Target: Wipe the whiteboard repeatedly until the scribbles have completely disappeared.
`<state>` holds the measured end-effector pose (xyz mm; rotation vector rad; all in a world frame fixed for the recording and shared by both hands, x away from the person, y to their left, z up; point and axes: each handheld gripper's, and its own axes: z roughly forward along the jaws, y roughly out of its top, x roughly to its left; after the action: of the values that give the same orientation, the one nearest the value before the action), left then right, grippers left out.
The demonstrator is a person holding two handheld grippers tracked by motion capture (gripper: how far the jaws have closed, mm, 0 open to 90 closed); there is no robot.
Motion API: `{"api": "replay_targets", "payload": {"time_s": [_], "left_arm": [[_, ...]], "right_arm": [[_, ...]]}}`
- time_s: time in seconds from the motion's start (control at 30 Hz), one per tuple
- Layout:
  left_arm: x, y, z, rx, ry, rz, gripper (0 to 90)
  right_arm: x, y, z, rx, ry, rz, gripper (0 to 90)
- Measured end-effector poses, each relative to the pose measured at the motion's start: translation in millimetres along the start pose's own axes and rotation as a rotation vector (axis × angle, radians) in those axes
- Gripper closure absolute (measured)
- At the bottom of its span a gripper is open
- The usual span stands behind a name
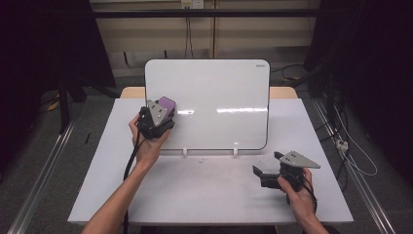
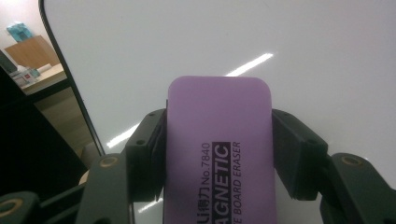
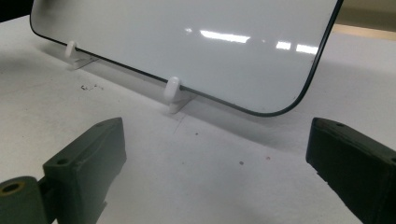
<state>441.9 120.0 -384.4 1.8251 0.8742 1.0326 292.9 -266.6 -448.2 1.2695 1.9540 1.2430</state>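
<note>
Left forearm: comes up from the bottom edge of the high view, bare, with a black cable trailing down along it.
Left gripper: raised at the left part of the board, grey three-cornered plate on top, jaws pointing at the board face.
Left jaws: clamped tight on the two long sides of the eraser, no gap showing between pad and plastic in the left gripper view.
Eraser: a purple, round-cornered rectangular plastic whiteboard eraser with black lettering on its back, sitting between the left jaws and sticking out past their tips; whether its far face touches the board I cannot tell.
Whiteboard: a large white glossy whiteboard with rounded corners and a thin dark rim, propped almost upright at the middle of the table, ceiling lights streaking across it, surface looking clean.
Board stands: two small white plastic clips hold the bottom edge, one left of centre, one right of centre.
Table: a flat white tabletop, a few dark specks just in front of the board.
Right gripper: low over the table at the right, near the board's lower right corner and well apart from the eraser.
Right jaws: spread wide, nothing between them, bare tabletop showing in the gap.
</note>
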Motion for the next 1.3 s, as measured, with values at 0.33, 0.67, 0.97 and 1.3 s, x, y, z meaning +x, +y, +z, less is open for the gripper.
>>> {"api": "replay_targets", "payload": {"time_s": [0.33, 0.67, 0.97, 1.3], "left_arm": [[-9.0, 4.3, -18.3, -0.042, -0.131, -0.123, 41.2], [-7.4, 6.9, -35.8, -0.106, -0.263, -0.215, 41.1], [-18.5, -0.5, -48.4, -0.156, -0.31, -0.223, 41.1], [-34.0, 1.3, -59.2, -0.17, -0.393, -0.256, 41.1]], "right_arm": [[5.0, 1.2, 2.1, -0.013, 0.015, 0.01, 4.2], [18.8, 8.6, 15.0, -0.059, 0.05, -0.009, 4.4], [34.6, 17.3, 28.7, -0.073, 0.085, -0.028, 5.1], [58.7, 30.3, 42.1, -0.11, 0.156, -0.04, 6.1]]}}
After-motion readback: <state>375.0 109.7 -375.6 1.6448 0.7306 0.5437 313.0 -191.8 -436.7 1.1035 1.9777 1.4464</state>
